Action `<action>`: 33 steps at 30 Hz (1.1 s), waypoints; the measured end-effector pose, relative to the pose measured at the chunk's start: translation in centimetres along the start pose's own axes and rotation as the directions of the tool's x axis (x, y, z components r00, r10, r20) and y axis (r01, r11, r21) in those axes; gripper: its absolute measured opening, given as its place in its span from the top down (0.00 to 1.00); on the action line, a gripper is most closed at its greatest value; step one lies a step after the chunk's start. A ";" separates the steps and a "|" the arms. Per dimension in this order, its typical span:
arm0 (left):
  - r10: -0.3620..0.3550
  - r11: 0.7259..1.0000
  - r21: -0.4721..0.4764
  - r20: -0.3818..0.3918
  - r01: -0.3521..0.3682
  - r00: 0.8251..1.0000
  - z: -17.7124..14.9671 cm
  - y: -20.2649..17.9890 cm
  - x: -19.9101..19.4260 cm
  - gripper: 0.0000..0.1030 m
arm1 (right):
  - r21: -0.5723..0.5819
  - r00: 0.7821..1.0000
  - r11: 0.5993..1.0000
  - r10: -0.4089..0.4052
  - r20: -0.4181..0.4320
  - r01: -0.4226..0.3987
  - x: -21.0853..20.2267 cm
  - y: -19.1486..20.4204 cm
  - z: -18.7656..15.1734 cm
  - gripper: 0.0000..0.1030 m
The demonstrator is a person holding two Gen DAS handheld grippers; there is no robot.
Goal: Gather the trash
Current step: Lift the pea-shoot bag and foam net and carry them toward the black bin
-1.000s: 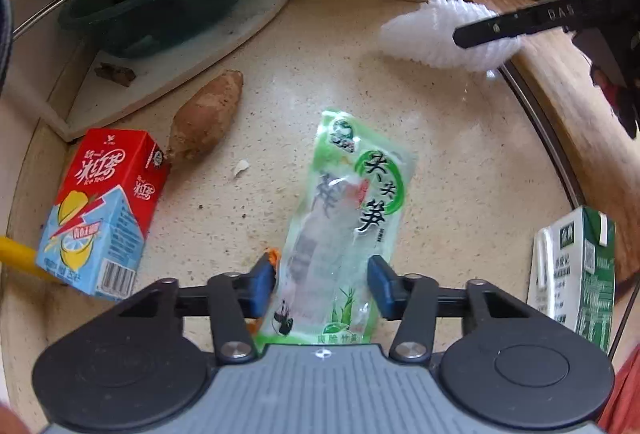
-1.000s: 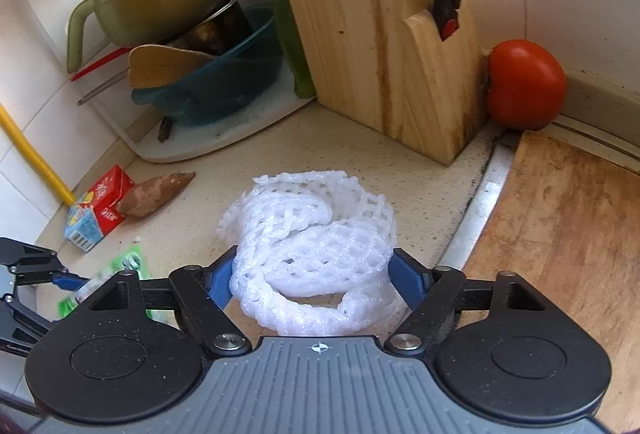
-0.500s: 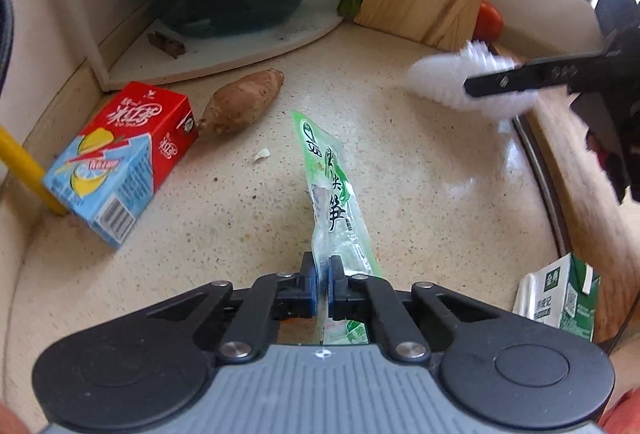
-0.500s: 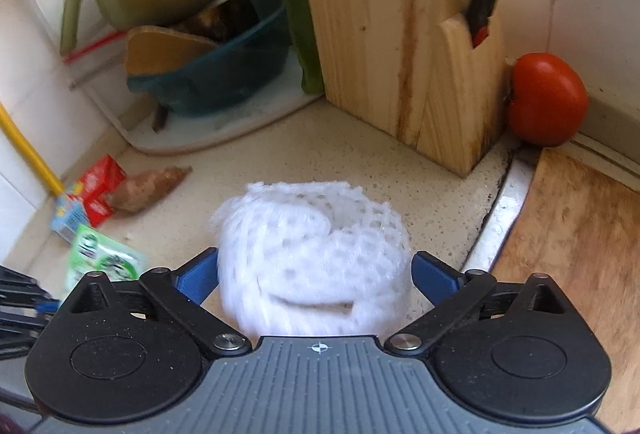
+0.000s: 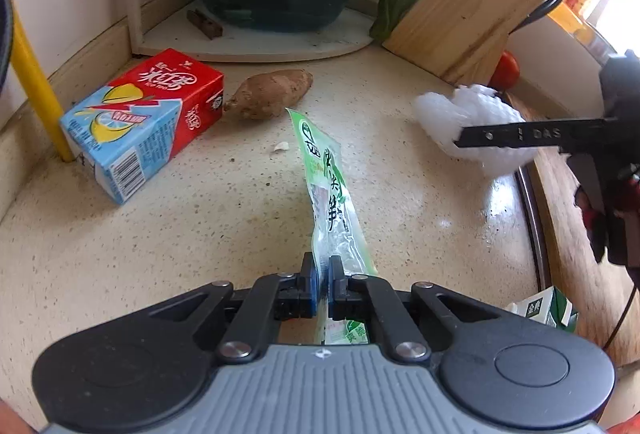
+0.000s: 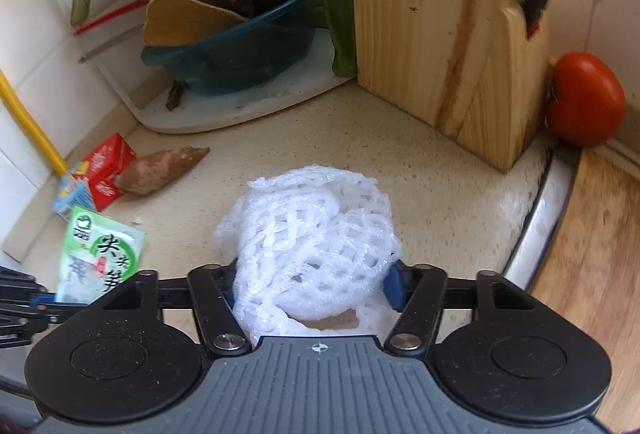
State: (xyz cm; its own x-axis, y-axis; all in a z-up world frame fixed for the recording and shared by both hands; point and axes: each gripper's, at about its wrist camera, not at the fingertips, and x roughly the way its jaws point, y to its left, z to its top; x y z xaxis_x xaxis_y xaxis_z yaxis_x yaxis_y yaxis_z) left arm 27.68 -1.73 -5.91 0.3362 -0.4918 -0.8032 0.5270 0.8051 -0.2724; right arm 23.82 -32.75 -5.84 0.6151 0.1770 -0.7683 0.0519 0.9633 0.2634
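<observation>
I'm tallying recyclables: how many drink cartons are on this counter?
2. A red and blue carton lies on its side at the left by the sweet potato. A green and white carton sits at the right, mostly hidden behind the left gripper. Others may be out of view.

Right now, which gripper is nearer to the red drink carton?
Left. The left gripper, shut on the green packet, sits just right of the red drink carton. The right gripper, closed around the white foam net, is farther away, toward the knife block.
</observation>
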 end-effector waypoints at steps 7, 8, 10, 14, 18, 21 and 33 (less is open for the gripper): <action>0.008 1.000 -0.014 0.004 -0.008 1.000 -0.1 0.1 -0.1 0.96 | 0.042 0.999 0.998 0.040 0.008 -0.040 -1.3 -0.1 -0.9 0.40; 0.008 1.000 -0.013 0.005 -0.008 1.000 -0.2 0.1 -0.1 0.96 | 0.047 0.999 0.998 0.046 0.004 -0.047 -1.3 -0.1 -1.1 0.40; 0.009 1.000 -0.012 0.007 -0.009 1.000 -0.2 0.0 -0.1 0.96 | 0.051 0.998 0.997 0.059 -0.001 -0.058 -1.4 0.0 -1.2 0.40; 0.004 1.000 -0.005 0.006 -0.004 1.000 -0.4 -0.3 -0.1 0.96 | 0.058 0.996 0.994 0.087 0.003 -0.087 -1.9 0.5 -1.5 0.40; -0.003 1.000 -0.006 0.012 0.003 1.000 -0.4 -0.4 -0.2 0.96 | 0.044 0.993 0.992 0.116 0.001 -0.116 -2.1 1.5 -1.7 0.41; -0.008 1.000 -0.003 0.021 0.008 1.000 -0.3 -0.6 -0.4 0.96 | 0.042 0.990 0.989 0.139 0.001 -0.139 -2.4 2.1 -1.7 0.42; 0.006 1.000 -0.030 0.059 -0.004 0.998 -0.6 -0.3 -1.9 0.96 | 0.047 0.985 0.984 0.173 0.004 -0.173 -3.3 2.7 -2.1 0.42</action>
State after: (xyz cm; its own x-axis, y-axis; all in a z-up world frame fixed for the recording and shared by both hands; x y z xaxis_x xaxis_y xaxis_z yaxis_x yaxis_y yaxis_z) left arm 26.42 -0.88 -4.60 0.3849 -0.5060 -0.7719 0.5020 0.8166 -0.2849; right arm 20.27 -30.25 -3.86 0.6178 0.3398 -0.7092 -0.0185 0.9079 0.4189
